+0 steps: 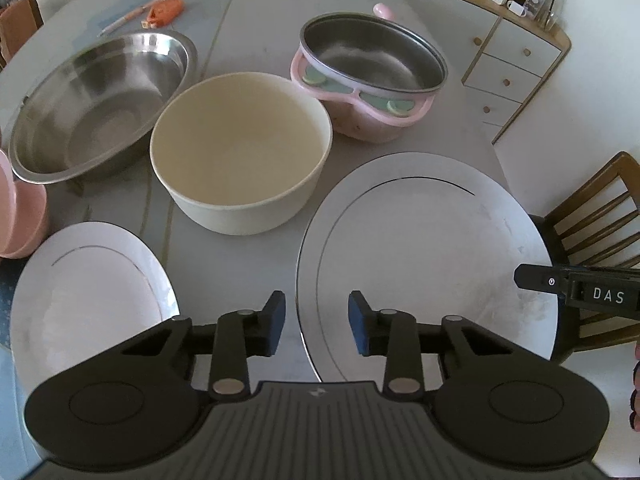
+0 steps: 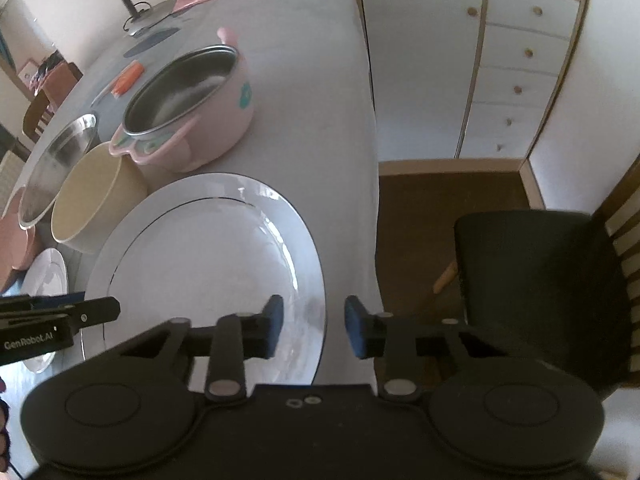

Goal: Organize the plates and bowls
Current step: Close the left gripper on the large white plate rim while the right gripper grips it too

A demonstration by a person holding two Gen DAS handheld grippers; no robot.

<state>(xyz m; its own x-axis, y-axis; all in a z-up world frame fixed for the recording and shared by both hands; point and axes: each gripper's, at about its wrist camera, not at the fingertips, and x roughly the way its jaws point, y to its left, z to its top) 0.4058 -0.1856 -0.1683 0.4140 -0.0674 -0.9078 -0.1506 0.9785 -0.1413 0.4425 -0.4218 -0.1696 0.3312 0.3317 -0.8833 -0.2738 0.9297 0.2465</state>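
Observation:
A large white plate lies on the grey table at front right; it also shows in the right wrist view. A smaller white plate lies at front left. A cream bowl stands in the middle, a steel bowl to its left, a pink pot with a steel liner behind right. My left gripper is open and empty over the gap between the plates. My right gripper is open and empty, hovering at the large plate's right rim.
A pink dish sits at the far left edge. An orange tool and a pen lie at the back. A wooden chair stands right of the table, a white drawer cabinet beyond it. The table's right edge is close to my right gripper.

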